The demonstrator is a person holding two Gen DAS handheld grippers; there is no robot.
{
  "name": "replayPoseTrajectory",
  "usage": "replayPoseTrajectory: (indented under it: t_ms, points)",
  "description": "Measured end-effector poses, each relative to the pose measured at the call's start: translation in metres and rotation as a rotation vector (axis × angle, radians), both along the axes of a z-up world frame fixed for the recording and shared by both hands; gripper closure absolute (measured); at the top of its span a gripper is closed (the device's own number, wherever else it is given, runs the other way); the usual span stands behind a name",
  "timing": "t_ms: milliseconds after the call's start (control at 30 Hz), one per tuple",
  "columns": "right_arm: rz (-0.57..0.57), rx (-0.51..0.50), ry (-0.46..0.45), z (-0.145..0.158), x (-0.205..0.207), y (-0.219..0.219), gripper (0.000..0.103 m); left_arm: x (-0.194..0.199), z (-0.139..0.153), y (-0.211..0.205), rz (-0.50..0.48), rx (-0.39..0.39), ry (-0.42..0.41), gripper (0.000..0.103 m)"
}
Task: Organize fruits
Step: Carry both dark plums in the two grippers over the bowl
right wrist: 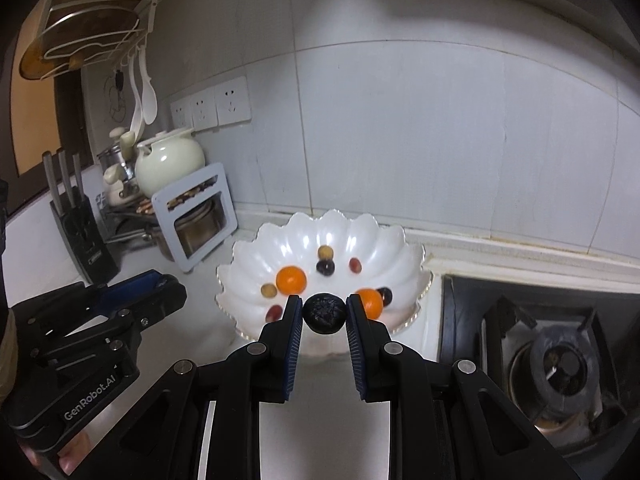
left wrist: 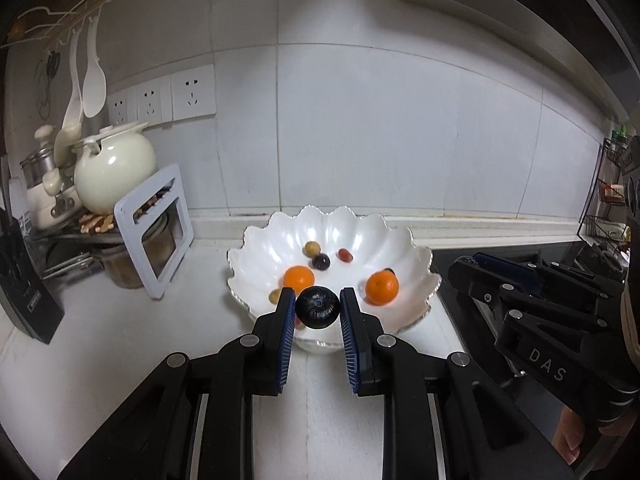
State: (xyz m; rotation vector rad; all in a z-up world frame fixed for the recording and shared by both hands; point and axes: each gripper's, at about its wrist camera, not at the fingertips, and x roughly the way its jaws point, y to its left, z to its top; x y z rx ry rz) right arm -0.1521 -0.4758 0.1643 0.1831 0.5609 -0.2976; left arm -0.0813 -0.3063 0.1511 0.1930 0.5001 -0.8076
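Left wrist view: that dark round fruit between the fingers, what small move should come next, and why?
Probably ease the left gripper a little forward, then open it. The dark round fruit is pinched between its pads just above the near rim of the scalloped white bowl, where two oranges and some small fruits already lie; released here, it might fall outside.

White scalloped bowl [left wrist: 404, 240] with a glossy pearly sheen; 2 orange fruits [left wrist: 299, 278]; black round fruit [left wrist: 318, 306] with a wrinkled skin; black grippers with blue ribbed pads [left wrist: 286, 340]; cream-coloured pot [left wrist: 114, 172]; white countertop [left wrist: 100, 320].
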Motion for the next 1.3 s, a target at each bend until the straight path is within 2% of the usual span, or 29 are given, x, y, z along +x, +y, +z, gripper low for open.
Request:
replayPoseTrajectory:
  t_ms: [500, 1000, 1300]
  points:
    - [-0.020, -0.021, 0.007, 0.009, 0.048, -0.024, 0.079, 0.047, 0.015, -0.036, -0.027, 0.024, 0.032, 0.080]
    - [-0.047, -0.042, 0.120, -0.004, 0.108, -0.056, 0.079, 0.114, 0.003, -0.084, -0.035, 0.114, 0.154, 0.080]
    - [-0.038, 0.014, 0.213, -0.023, 0.143, -0.075, 0.079, 0.144, -0.013, -0.109, -0.026, 0.182, 0.206, 0.080]
